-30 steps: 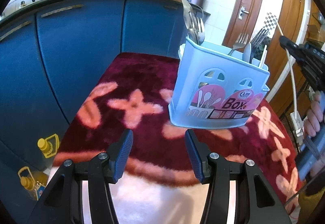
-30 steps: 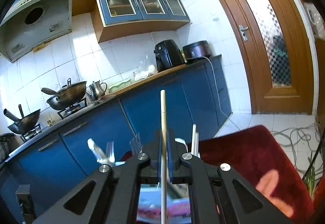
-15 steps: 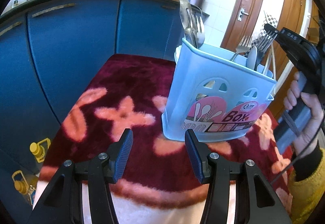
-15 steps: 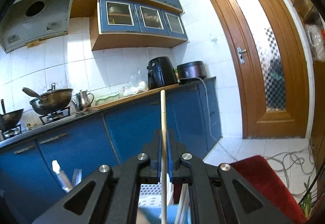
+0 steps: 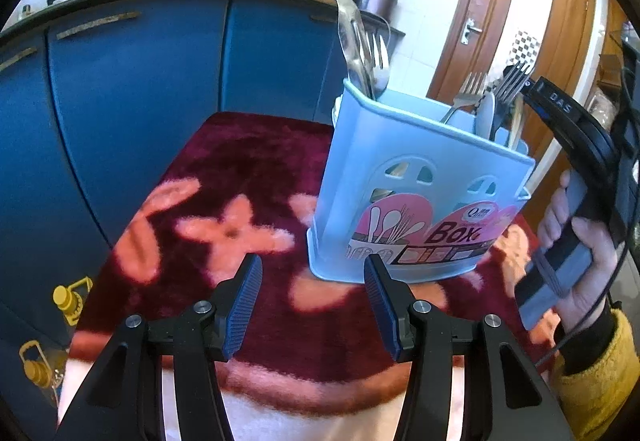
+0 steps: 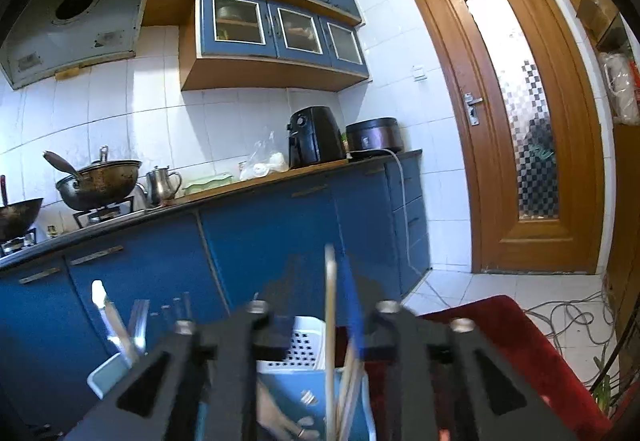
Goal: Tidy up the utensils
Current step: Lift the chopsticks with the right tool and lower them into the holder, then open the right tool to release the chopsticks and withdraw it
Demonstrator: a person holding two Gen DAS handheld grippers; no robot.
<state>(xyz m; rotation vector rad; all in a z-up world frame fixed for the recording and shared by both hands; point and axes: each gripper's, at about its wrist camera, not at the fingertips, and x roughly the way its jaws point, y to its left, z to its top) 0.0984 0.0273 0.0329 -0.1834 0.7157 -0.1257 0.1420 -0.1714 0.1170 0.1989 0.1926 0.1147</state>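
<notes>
A light blue utensil holder point(image 5: 416, 193) marked "Box" stands on a dark red flowered cloth point(image 5: 240, 177). It holds forks point(image 5: 466, 91), spoons and a spatula point(image 5: 352, 41). My left gripper point(image 5: 312, 301) is open and empty, just in front of the holder's base. My right gripper point(image 6: 316, 321) is open, blurred, right above the holder point(image 6: 304, 373). A pale chopstick point(image 6: 329, 321) stands between its jaws, its lower end down in the holder beside other sticks. The right gripper's body point(image 5: 580, 145) shows in the left wrist view, above the holder's right end.
Blue cabinets point(image 5: 140, 89) stand close behind the cloth-covered surface. A worktop carries woks point(image 6: 96, 185), a kettle point(image 6: 162, 183) and an air fryer point(image 6: 314, 137). A wooden door point(image 6: 516, 113) is at the right. Yellow-capped bottles point(image 5: 66, 301) stand on the floor at left.
My right gripper has opened and let go of the chopstick, which has dropped lower into the holder. My left gripper has moved a little closer to the holder.
</notes>
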